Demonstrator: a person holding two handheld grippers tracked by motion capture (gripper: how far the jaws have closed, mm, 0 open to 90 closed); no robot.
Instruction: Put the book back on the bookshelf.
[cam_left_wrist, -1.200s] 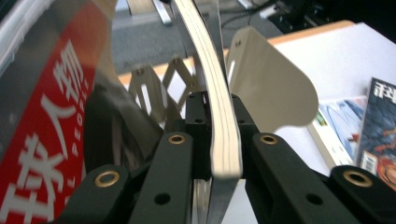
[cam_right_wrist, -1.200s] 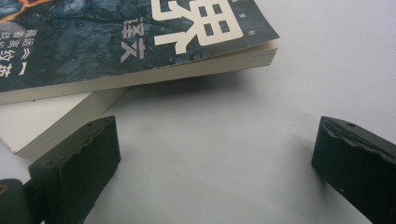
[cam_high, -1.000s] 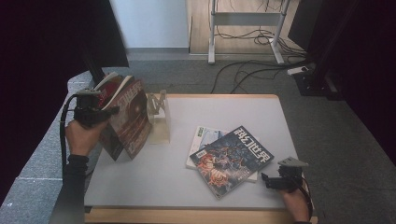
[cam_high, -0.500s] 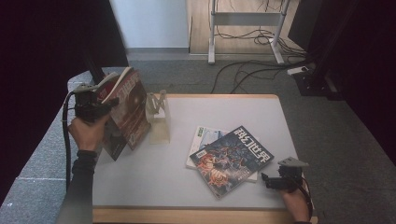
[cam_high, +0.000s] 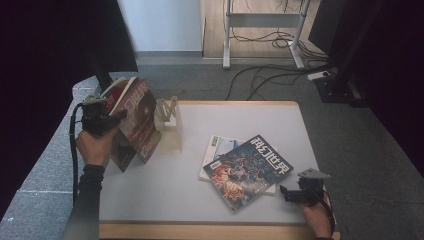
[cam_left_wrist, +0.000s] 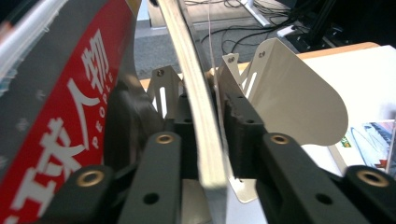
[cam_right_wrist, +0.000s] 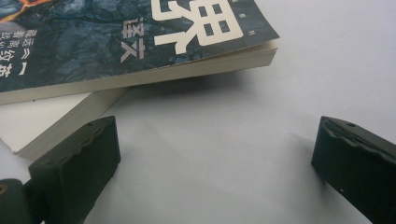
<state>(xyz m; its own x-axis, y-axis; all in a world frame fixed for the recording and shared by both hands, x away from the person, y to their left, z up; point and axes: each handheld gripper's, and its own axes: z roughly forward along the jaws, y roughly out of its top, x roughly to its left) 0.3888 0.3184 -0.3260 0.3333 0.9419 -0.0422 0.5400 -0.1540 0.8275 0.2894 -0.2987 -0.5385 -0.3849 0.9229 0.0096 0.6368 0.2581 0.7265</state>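
Observation:
A red-covered magazine (cam_high: 137, 117) stands on edge at the table's left, next to a cream metal bookend (cam_high: 167, 117). My left gripper (cam_high: 117, 116) reaches it from the left. In the left gripper view the magazine's edge (cam_left_wrist: 201, 116) runs between the jaws of that gripper (cam_left_wrist: 205, 107), which have just been opening; the pads sit close beside it without pressing. The bookend (cam_left_wrist: 289, 102) stands just behind. My right gripper (cam_high: 284, 192) rests open at the front right, jaws (cam_right_wrist: 215, 154) wide apart on bare table, just short of a dark magazine (cam_right_wrist: 116, 42).
The dark magazine (cam_high: 247, 167) lies on top of a white book (cam_high: 216, 145) right of the table's middle. The grey table (cam_high: 250, 120) has a wooden front edge. Cables and a desk frame (cam_high: 260, 20) are on the floor behind.
The left hand has tipped the red magazine more upright and slightly toward the bookend. The right hand and the flat magazines have not moved.

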